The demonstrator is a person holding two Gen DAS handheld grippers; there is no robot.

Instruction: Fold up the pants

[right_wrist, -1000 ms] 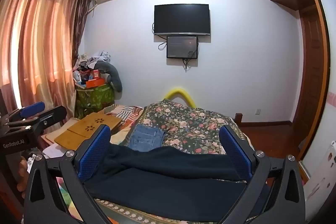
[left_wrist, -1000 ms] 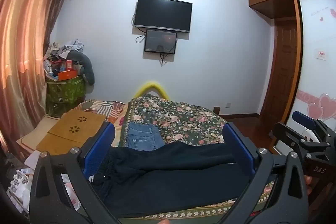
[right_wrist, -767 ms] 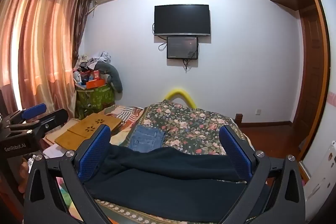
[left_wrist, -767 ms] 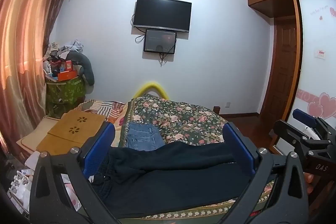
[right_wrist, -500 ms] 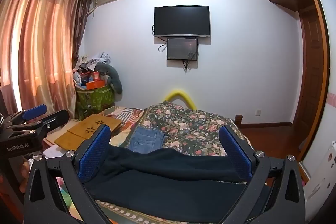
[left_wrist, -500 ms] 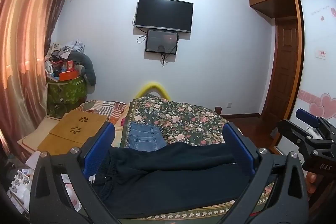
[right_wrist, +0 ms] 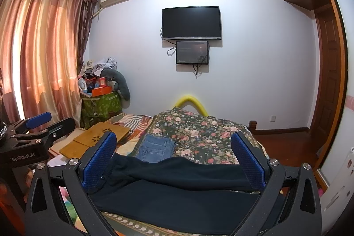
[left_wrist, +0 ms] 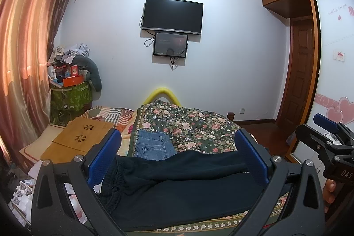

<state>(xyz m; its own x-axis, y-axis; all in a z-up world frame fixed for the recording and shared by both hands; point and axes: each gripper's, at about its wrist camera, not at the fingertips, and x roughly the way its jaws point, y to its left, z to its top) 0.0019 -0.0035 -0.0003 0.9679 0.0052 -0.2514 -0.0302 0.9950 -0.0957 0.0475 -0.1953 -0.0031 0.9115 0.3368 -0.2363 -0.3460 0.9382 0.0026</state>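
Dark pants (left_wrist: 183,187) along the floral bedspread's (left_wrist: 194,123) near edge, both grippers' jaws wide, apparently empty.

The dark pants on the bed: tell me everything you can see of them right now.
The dark pants look like soft navy or black knit fabric, lying across the near end of the floral bedspread. The gathered elastic waistband sits at the left, legs running right, one leg bunched over the other. Folded blue jeans lie just behind them. Both open grippers hover above; neither touches the cloth.
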